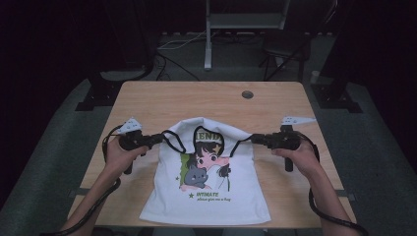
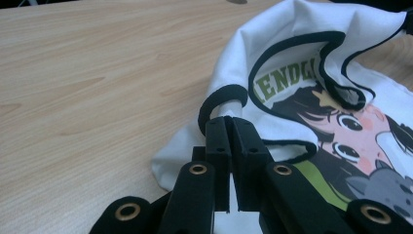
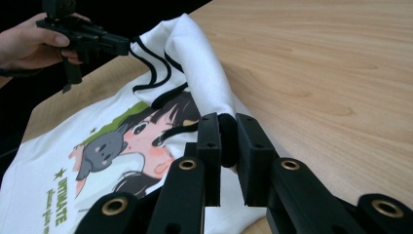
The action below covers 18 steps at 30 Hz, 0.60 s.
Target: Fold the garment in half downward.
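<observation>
Holding: each gripper grips one side of the top of a white cotton T-shirt with black trim and a cartoon girl and grey cat print (image 1: 206, 182).
T-shirt place: it lies front up in the middle of the pale wooden worktop (image 1: 147, 101), its bottom edge near the person's side. The top part is lifted and folded over toward the picture, so it makes a soft hump.
Left gripper (image 1: 158, 139): it points sideways toward the middle of the worktop, low and almost flat. In the left gripper view its fingers (image 2: 217, 141) are pinched tight on the black-edged cloth of the sleeve.
Left hand (image 1: 119, 153): it wraps around the handle from below, with the forearm coming up from the bottom edge at a slant.
Right gripper (image 1: 255, 138): it points sideways toward the left one, also low and flat. In the right gripper view its fingers (image 3: 209, 141) squeeze a bunched fold of the white and black cloth.
Right hand (image 1: 301, 156): it grips the handle with the wrist bent inward, and the forearm runs down to the bottom right.
Cables: a black cable (image 1: 327, 214) trails back beside each forearm.
Between the grippers: the raised top edge of the shirt stretches from one to the other.
</observation>
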{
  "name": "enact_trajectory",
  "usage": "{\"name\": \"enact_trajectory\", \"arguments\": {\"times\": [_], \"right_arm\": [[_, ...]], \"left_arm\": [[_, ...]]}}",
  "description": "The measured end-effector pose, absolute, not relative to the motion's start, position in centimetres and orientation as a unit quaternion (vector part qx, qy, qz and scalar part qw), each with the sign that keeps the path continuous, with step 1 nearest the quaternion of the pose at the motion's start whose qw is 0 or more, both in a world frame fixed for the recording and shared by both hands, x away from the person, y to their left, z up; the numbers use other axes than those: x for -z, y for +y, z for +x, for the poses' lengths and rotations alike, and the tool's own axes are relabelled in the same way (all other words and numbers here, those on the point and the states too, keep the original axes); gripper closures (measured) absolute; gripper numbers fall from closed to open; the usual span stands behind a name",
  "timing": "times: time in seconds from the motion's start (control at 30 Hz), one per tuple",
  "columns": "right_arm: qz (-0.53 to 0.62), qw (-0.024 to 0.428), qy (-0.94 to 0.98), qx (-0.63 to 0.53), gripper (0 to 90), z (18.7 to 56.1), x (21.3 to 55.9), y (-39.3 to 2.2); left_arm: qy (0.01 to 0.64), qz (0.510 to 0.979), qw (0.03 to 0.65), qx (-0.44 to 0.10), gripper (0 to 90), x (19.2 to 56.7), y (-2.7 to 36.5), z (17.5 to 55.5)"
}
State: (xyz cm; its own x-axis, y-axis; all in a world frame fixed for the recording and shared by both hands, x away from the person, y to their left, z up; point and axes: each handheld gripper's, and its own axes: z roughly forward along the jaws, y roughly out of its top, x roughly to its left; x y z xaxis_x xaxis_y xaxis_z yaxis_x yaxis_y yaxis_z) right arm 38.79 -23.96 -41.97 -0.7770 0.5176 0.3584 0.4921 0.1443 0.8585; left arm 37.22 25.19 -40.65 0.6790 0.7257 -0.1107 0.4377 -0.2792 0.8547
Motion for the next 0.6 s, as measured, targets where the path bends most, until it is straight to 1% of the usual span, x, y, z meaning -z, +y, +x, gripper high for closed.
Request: {"name": "enact_trajectory", "arguments": {"times": [0.6], "right_arm": [[0.322,0.004,0.769,-0.552,81.3,36.9,42.5,-24.1]], "left_arm": [[0.357,0.793,0.464,-0.168,86.8,41.1,25.9,35.0]]}}
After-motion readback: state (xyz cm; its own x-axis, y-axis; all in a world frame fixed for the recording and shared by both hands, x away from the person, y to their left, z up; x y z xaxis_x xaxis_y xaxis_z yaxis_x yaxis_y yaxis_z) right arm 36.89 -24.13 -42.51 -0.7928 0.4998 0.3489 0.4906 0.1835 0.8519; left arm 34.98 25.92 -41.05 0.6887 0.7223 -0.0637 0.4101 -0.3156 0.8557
